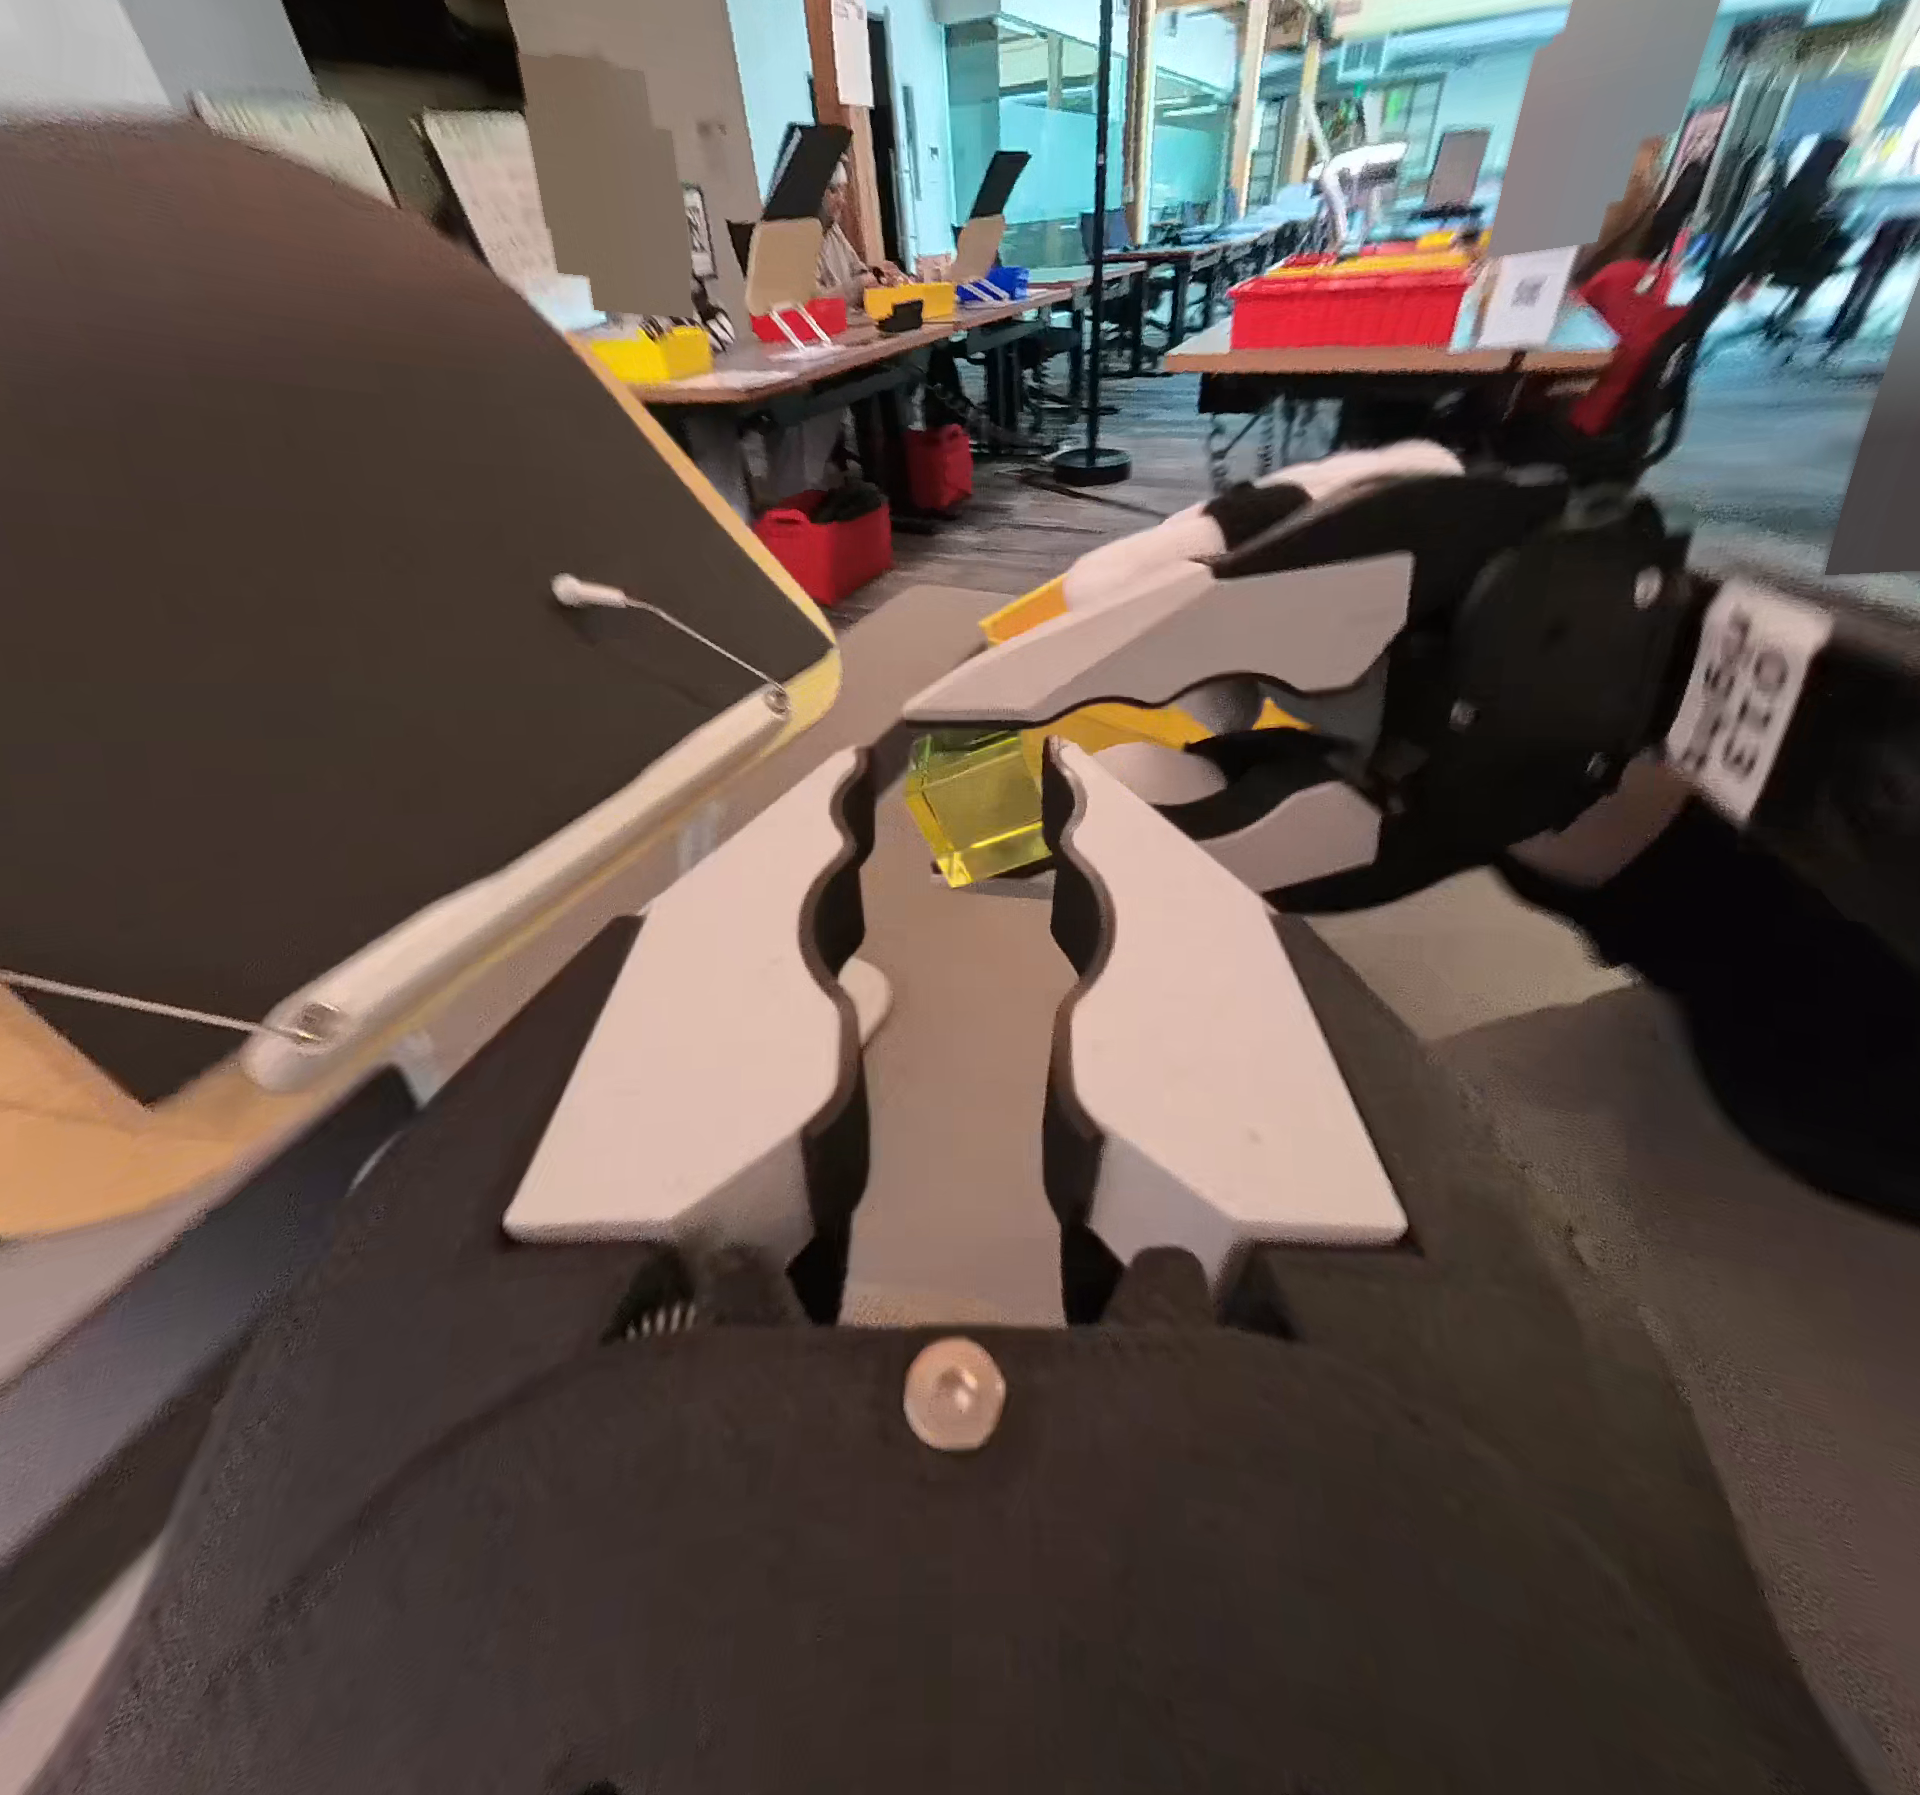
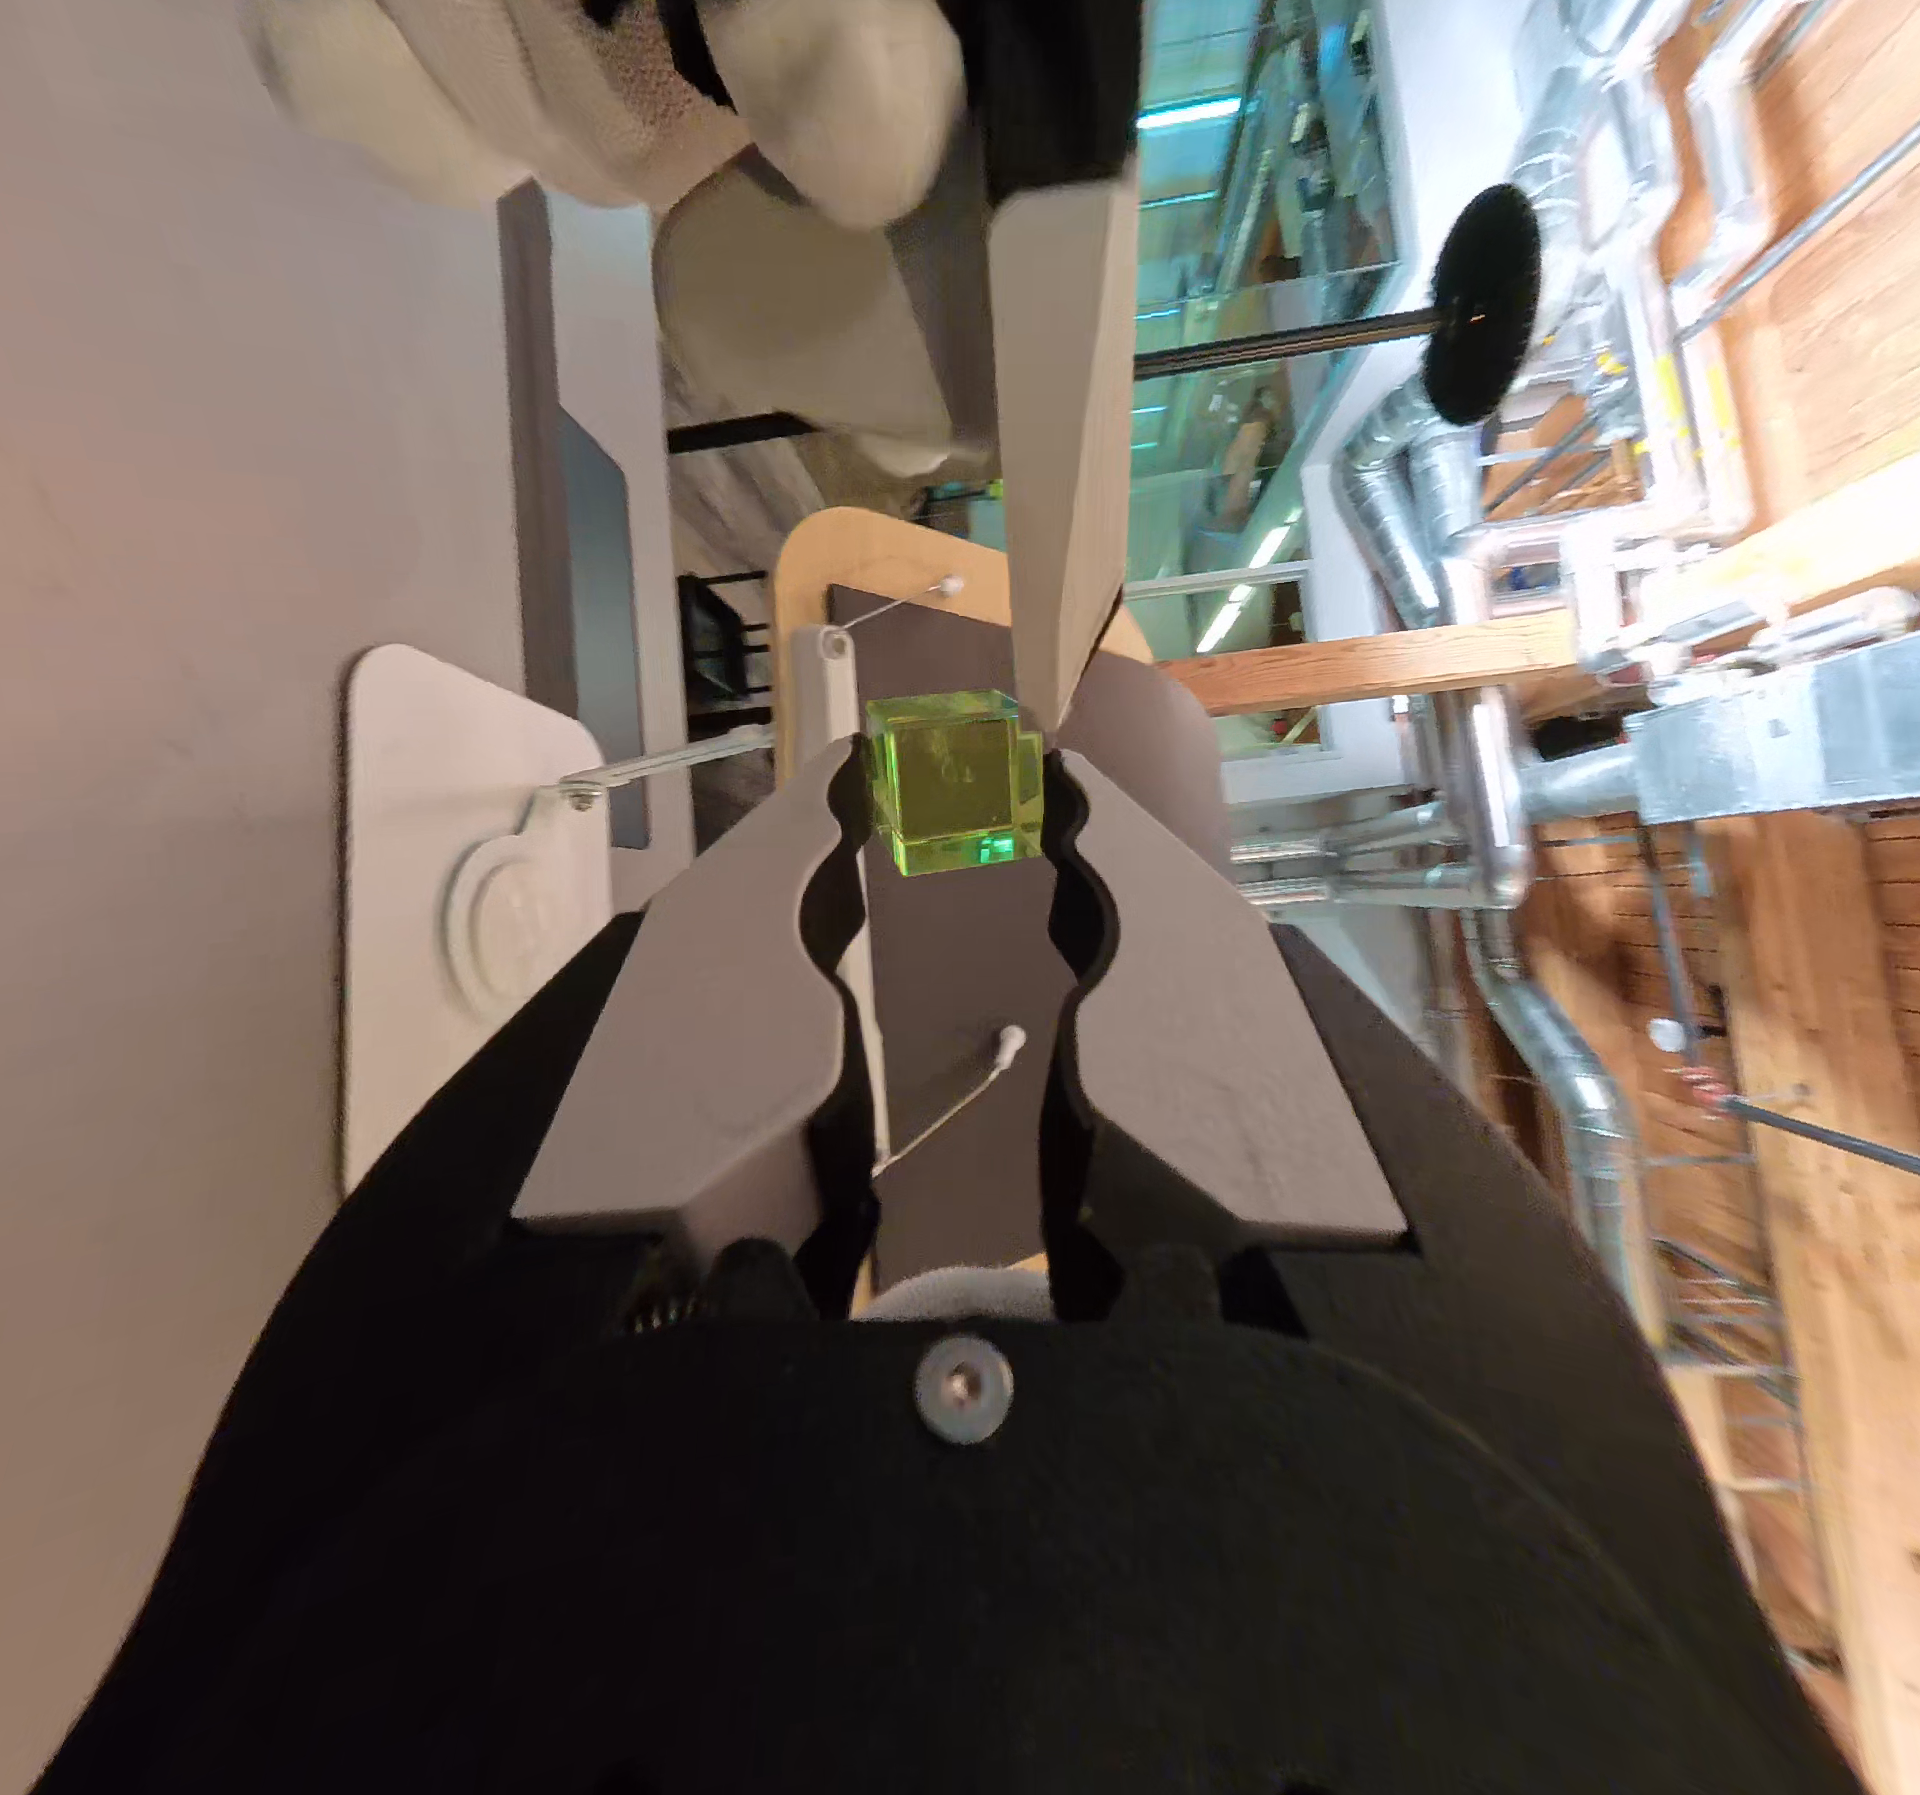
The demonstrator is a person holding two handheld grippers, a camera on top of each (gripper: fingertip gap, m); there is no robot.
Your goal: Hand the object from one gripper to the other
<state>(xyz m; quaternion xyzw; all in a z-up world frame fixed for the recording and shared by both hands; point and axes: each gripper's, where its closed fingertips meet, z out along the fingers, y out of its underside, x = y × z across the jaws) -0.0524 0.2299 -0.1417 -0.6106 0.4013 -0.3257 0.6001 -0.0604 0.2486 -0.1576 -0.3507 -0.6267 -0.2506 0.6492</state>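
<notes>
Right wrist view: a translucent yellow-green cube [image 2: 956, 784] is seen clamped between the fingertips of the right gripper [image 2: 956, 769], held clear of any surface. One pale finger [image 2: 1070, 457] of the left gripper comes down from above, its tip touching or just beside the cube's upper right corner; which cannot be told. A white-gloved hand [image 2: 644, 52] is seen behind that finger.

Left wrist view: the cube [image 1: 982, 805] is seen just past the left gripper [image 1: 961, 774], whose fingertips stand apart on either side of its near end; contact cannot be judged from here. The right gripper [image 1: 977, 758] enters from the right, one finger [image 1: 1164, 649] lying across the cube's top, the other largely hidden. A grey desk [image 1: 935, 1018] is seen below, a dark board with a pale wooden edge [image 1: 312, 602] at left.

Shown only here: red and yellow bins [image 1: 1351, 306] on far desks.
</notes>
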